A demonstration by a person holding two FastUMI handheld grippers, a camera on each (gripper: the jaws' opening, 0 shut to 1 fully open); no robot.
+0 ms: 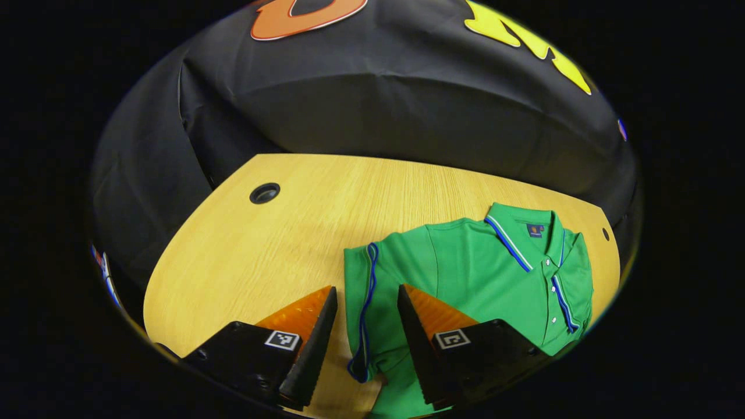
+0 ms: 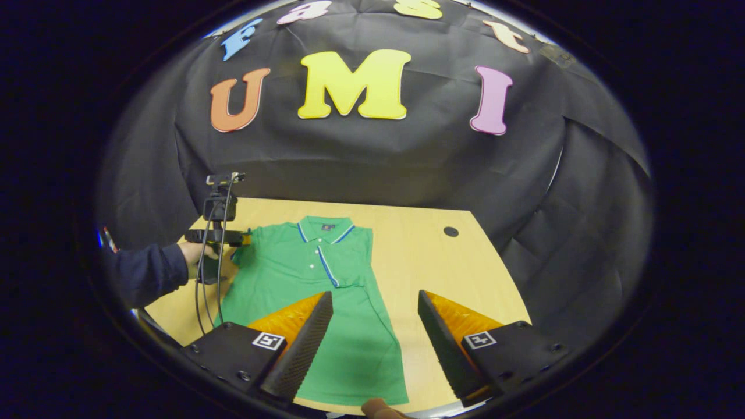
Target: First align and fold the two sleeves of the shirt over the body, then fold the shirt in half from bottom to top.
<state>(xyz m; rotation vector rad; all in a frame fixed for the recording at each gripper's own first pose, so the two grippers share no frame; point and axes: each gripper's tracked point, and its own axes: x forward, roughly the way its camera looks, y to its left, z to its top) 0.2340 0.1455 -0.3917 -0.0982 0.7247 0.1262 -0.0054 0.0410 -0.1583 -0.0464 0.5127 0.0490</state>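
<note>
- Green shirt [image 2: 314, 302] lay flat on the wooden table [image 2: 430, 262], collar toward the booth wall, its right-hand sleeve in the right gripper view folded over the body.
- Left tool [image 1: 368, 331] hung over the other sleeve [image 1: 364, 308], fingers spread wide either side of its blue-trimmed edge, gripping nothing.
- Right tool [image 2: 375, 337] hovered over the shirt's lower hem, fingers wide apart, empty.
- A hand [image 2: 195, 256] in a dark sleeve held the left tool at the shirt's far shoulder.
</note>
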